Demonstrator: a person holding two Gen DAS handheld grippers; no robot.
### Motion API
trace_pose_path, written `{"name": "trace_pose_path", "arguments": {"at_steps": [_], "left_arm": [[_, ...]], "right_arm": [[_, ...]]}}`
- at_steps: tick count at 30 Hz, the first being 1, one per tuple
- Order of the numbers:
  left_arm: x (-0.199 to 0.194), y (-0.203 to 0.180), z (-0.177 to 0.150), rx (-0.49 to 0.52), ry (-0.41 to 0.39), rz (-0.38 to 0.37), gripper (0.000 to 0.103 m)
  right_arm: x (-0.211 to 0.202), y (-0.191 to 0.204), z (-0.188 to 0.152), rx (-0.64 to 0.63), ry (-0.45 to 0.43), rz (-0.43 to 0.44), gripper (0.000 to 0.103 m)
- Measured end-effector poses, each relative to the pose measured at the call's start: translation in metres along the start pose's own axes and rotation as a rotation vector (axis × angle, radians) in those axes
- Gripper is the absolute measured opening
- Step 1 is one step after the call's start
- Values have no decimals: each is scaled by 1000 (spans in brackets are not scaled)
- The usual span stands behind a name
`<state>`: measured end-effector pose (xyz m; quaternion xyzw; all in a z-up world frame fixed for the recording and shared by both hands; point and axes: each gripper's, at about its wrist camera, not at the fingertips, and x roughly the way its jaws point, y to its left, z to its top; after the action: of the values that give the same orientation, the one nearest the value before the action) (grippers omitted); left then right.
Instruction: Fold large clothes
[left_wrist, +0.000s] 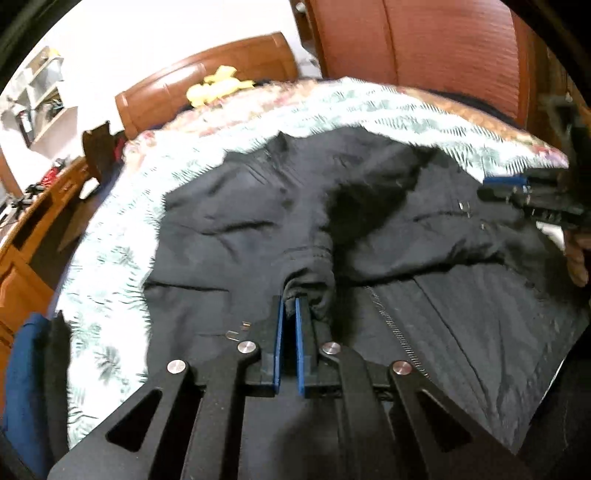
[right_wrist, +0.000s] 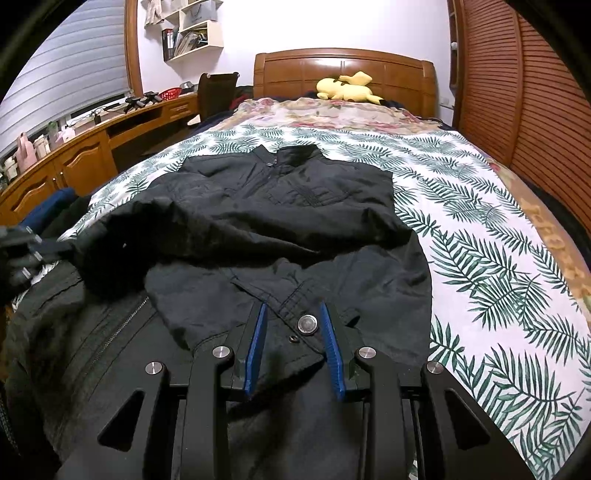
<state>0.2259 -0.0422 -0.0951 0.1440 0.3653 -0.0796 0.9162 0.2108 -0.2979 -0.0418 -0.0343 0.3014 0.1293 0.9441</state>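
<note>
- My left gripper (left_wrist: 290, 301) is nearly closed, its blue pads pinching the bunched cuff (left_wrist: 310, 286) of a sleeve.
- My right gripper (right_wrist: 291, 314) stands wide, holding nothing; its fingers straddle a flap with a metal snap (right_wrist: 307, 324) and I can't tell whether they touch the cloth.
- The black jacket (right_wrist: 288, 206) lies spread on the palm-leaf bedspread (right_wrist: 498, 236), collar (right_wrist: 295, 153) pointing towards the headboard (right_wrist: 343, 70) and hem near me, so its long axis runs straight away from both tools.
- The sleeve I hold runs crosswise over the body, from the far shoulder side towards my left tool; in the right view that tool sits at the left edge.
- The zipper (left_wrist: 391, 321) lies just right of my left fingers.
- I judge the sleeve fold is in hand: my left tool, being on the cuff, should lay it across the chest, while the right, nearer the hem, is placed to take the lower edge.
</note>
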Motion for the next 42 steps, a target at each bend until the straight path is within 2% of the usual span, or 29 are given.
{"name": "trace_pose_path", "arguments": {"at_steps": [5, 12, 14, 16, 17, 19, 20, 27, 33, 38, 39, 42], "left_arm": [[-27, 31, -2, -28, -42, 8, 7], [-34, 30, -18, -53, -50, 14, 9], [-35, 31, -22, -66, -49, -7, 19], [-33, 34, -26, -90, -46, -33, 49], [-34, 34, -28, -97, -48, -40, 54], [-34, 35, -33, -109, -49, -43, 73], [-34, 36, -36, -118, -53, -39, 75], [-34, 46, -56, -190, -62, -4, 76], [-32, 56, -77, -256, -50, -8, 76], [-34, 61, -91, -284, -45, 10, 76], [-34, 62, -94, -289, -45, 12, 76], [-34, 65, -101, -307, -43, -12, 76]], "right_arm": [[2, 0, 2, 0, 0, 5, 31], [5, -1, 1, -6, 9, 12, 31], [6, -1, 2, -6, 9, 13, 31], [6, -1, 2, -6, 9, 15, 31], [7, -2, 2, -6, 10, 17, 31], [8, -1, 2, -7, 13, 20, 31], [9, -1, 2, -7, 14, 21, 31], [13, 5, 3, -16, 16, 48, 31], [19, 16, 0, -42, 21, 60, 32], [25, 22, -4, -55, 21, 69, 40], [26, 23, -4, -54, 21, 65, 44], [27, 24, -5, -46, 10, 48, 50]]}}
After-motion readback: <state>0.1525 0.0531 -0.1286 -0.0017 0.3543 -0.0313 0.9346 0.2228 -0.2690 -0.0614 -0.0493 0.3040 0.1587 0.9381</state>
